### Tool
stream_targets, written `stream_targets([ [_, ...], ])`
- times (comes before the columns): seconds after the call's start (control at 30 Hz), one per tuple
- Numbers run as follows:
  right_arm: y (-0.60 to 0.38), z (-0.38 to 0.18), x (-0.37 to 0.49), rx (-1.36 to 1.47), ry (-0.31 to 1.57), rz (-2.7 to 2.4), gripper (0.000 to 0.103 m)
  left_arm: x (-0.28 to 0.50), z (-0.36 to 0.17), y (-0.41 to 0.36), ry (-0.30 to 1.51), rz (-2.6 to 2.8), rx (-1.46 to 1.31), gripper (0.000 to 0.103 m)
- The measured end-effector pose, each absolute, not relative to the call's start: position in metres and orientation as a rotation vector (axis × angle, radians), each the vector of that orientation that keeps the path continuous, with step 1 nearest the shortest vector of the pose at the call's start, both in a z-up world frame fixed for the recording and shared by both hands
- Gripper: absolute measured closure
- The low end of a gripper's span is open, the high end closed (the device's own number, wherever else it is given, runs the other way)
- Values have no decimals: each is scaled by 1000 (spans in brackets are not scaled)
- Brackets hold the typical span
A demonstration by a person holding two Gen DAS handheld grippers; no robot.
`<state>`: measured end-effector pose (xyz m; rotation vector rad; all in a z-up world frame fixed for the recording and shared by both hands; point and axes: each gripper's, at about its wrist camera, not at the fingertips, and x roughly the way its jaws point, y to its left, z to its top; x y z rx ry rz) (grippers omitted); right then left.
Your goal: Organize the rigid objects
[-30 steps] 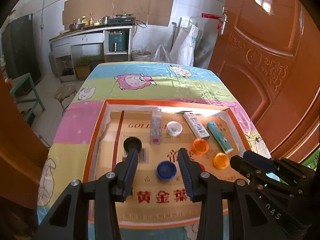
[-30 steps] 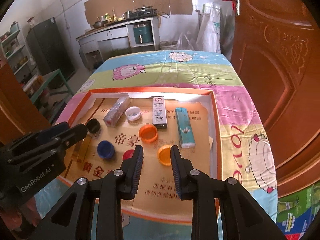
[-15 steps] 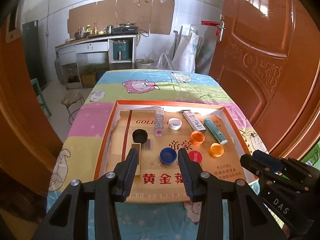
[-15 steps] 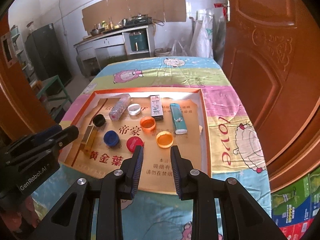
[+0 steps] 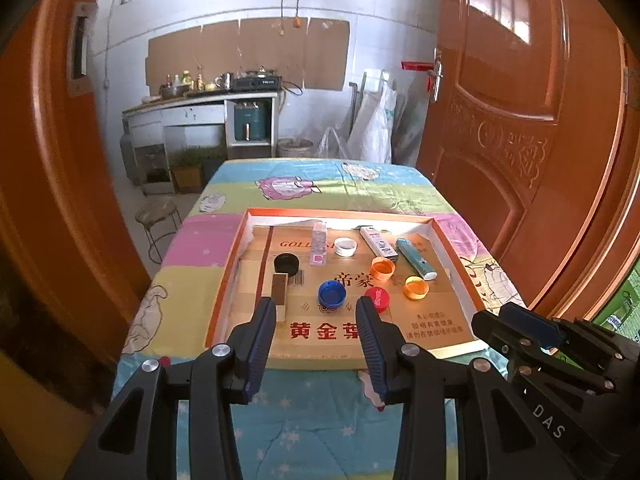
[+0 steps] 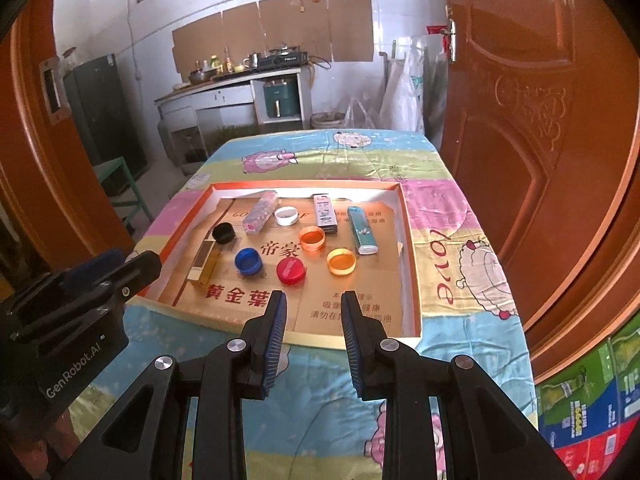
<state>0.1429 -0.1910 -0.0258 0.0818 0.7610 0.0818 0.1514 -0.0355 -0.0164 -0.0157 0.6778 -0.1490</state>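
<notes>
A shallow orange-rimmed cardboard tray (image 5: 224,276) (image 6: 412,280) lies on the table. In it are a blue cap (image 5: 331,293) (image 6: 248,260), red cap (image 5: 377,298) (image 6: 291,270), two orange caps (image 5: 383,268) (image 5: 416,287), a white cap (image 5: 345,246), a black cap (image 5: 286,263), a clear box (image 5: 319,242), a gold bar (image 5: 279,289), a white stick (image 5: 378,242) and a teal lighter (image 5: 414,258) (image 6: 362,229). My left gripper (image 5: 316,320) is open and empty, held back above the tray's near edge. My right gripper (image 6: 314,316) is open and empty, likewise.
The table has a colourful sheep-print cloth (image 5: 320,184). An orange wooden door (image 5: 520,120) stands at the right and a door frame (image 5: 48,160) at the left. A stool (image 5: 158,212) and a kitchen counter (image 5: 200,108) are beyond the table.
Both grippers have pulled back and up from the tray, so the tray looks smaller and farther. Both stay open and empty. The objects have not moved.
</notes>
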Motion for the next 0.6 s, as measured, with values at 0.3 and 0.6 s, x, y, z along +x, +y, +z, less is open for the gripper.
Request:
stream_targets([
  [0.3,-186,-11,109,78,689,68,57,108,-4,-33,617,-126,-32,62],
  [0.6,-177,-6,75,67,662,72,57,74,4,-23,586,-48,-27,62],
])
